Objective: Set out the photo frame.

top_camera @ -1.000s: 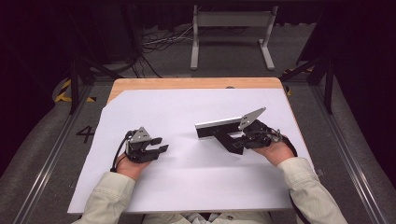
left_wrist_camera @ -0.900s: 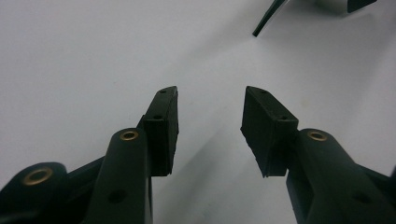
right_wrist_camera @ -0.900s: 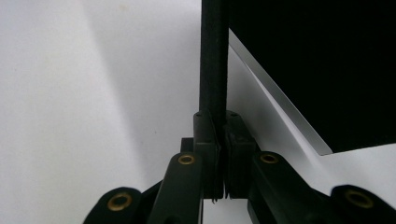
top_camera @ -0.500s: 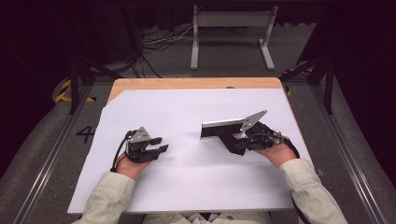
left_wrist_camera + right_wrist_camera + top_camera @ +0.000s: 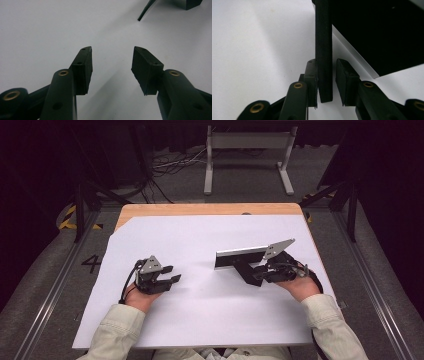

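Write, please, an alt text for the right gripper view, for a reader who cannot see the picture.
A thin black flap stands upright between the jaws of the right gripper, which have just been opening: the left pad lies against it, the right pad stands apart. The flap belongs to a black box with a pale edge, up right. All of it rests on a white table sheet.

A sheet (image 5: 200, 245) is laid over most of the worktop (image 5: 200, 210); a bare strip of worktop is left along the far edge. The left claw (image 5: 172, 275) is rested on the sheet at near left. The right claw (image 5: 250, 272) is placed at right of centre, well apart from the left. A flat panel (image 5: 240, 257) is stood on edge on the sheet just beyond the right claw, its foot (image 5: 323, 62) set between that claw's jaws. A frame stand (image 5: 247, 155) is seen on the floor behind the worktop.
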